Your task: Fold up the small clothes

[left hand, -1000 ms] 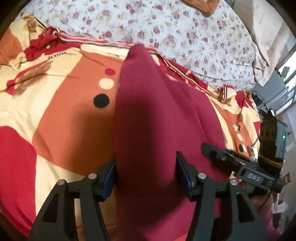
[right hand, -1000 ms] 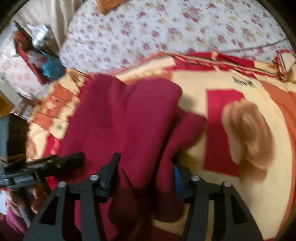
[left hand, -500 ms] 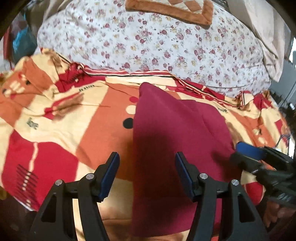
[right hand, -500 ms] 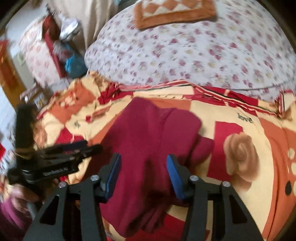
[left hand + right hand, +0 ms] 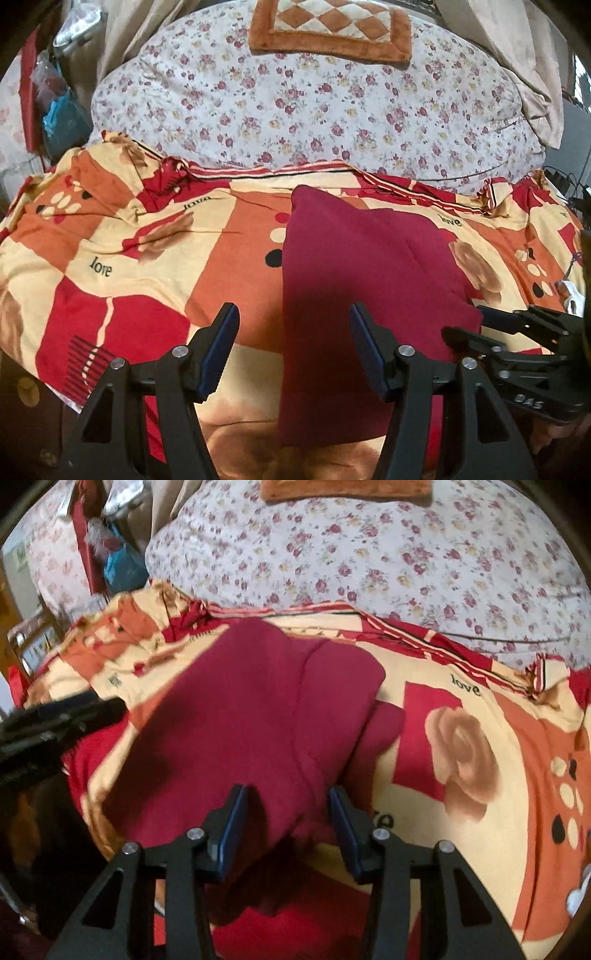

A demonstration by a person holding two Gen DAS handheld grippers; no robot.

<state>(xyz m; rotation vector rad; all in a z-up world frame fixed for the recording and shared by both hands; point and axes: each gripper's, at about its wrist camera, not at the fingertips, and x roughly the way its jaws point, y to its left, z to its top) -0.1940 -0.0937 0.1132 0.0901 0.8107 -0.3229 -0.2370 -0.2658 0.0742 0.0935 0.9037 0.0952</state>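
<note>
Holding both grippers over bed, we see maroon garment (image 5: 354, 280) lying folded flat on patterned bedspread (image 5: 122, 266). Our left gripper (image 5: 293, 349) has jaws spread apart, nothing between pads; garment's left edge runs under gap, right finger over cloth. Our right gripper (image 5: 286, 829) also spread, jaws straddling garment's (image 5: 266, 709) near corner, not clamped; whether pads touch cloth we cannot tell. Sleeve-like fold (image 5: 380, 723) pokes out beneath garment's right side. Floral quilt (image 5: 314, 99) lies beyond bedspread, brown checked cushion (image 5: 328, 31) on top.
</note>
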